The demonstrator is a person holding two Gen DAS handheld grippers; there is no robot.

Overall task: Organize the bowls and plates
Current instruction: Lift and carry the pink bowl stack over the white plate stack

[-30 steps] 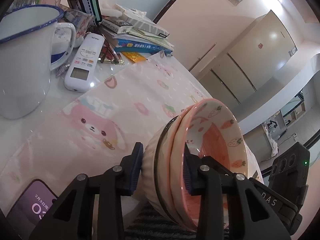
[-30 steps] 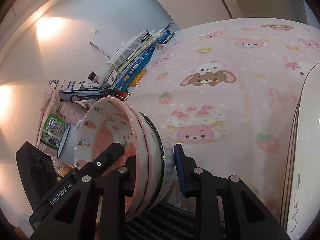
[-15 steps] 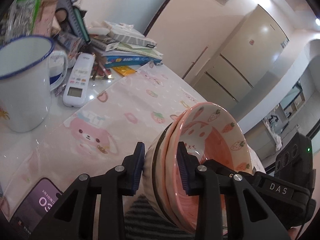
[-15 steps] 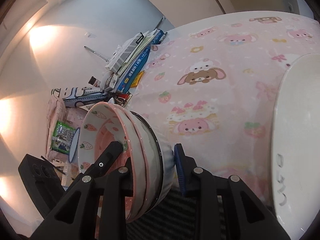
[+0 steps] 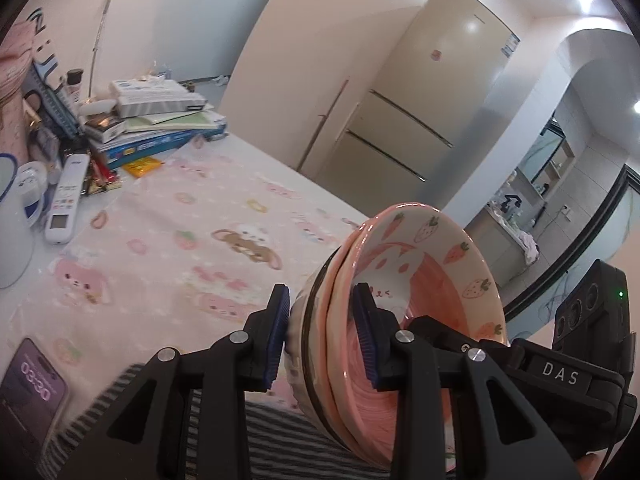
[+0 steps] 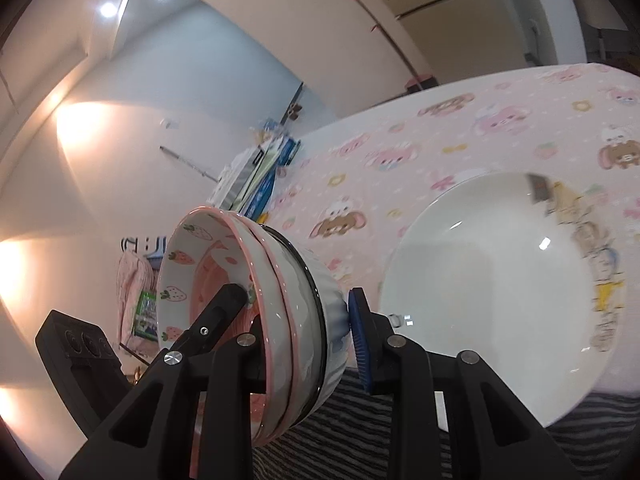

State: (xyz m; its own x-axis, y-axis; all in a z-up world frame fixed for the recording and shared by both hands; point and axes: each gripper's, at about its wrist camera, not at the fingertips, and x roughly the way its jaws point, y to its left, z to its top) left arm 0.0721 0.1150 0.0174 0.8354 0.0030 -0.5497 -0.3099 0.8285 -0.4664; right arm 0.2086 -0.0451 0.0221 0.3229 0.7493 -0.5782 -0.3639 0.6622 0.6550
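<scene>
The table (image 5: 224, 216) carries a pink cloth printed with cartoon animals and strawberries and extends ahead of the jaws in both views. Its white edge shows at the far side. A beige refrigerator (image 5: 424, 92) with horizontal handle strips stands beyond the table, ahead of the left jaws and above them in the view. A pale blue-grey wall (image 5: 200, 12) lies to the left of the refrigerator. To the right of the left jaws, an arched opening (image 5: 592, 92) leads to a further room with counters. Recessed ceiling lights (image 6: 108, 9) are lit; warm light patches fall on the wall (image 6: 80, 128) to the left of the right jaws.
</scene>
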